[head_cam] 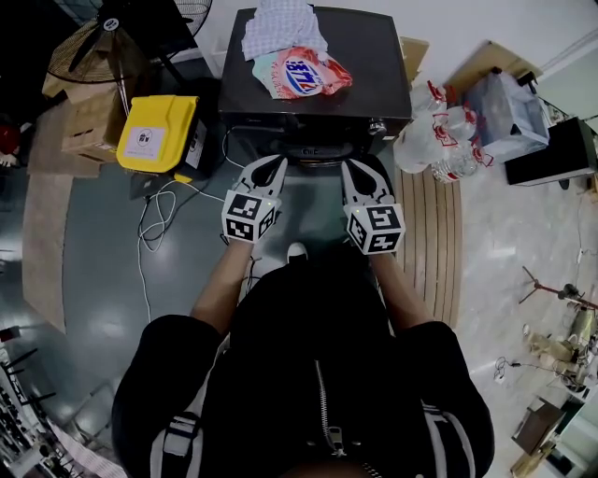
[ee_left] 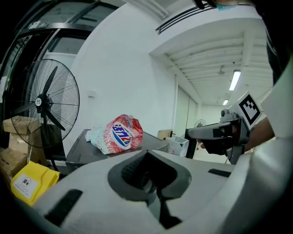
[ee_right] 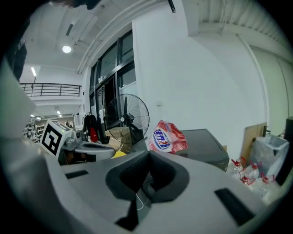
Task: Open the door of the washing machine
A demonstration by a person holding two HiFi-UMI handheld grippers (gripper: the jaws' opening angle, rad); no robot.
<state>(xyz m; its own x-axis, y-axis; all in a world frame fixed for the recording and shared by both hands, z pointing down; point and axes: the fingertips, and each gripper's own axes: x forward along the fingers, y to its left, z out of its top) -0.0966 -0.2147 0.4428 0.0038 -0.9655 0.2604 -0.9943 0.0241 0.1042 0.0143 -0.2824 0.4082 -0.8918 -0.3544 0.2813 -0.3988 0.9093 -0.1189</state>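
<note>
Left claw [head_cam: 273, 168] and right claw [head_cam: 353, 170], both clamped shut with nothing in them
They're side by side. The washing machine [head_cam: 374, 65] sits just past their tips, front facing them, with a detergent bag [head_cam: 308, 75] and checked cloth [head_cam: 280, 28] further back on top.

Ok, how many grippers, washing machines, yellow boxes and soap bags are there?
White-and-black grippers: 2 (left gripper, right gripper)
Dark grey washing machine: 1
Yellow plastic box: 1
Red-and-white plastic soap bag: 1
Total: 5
</note>
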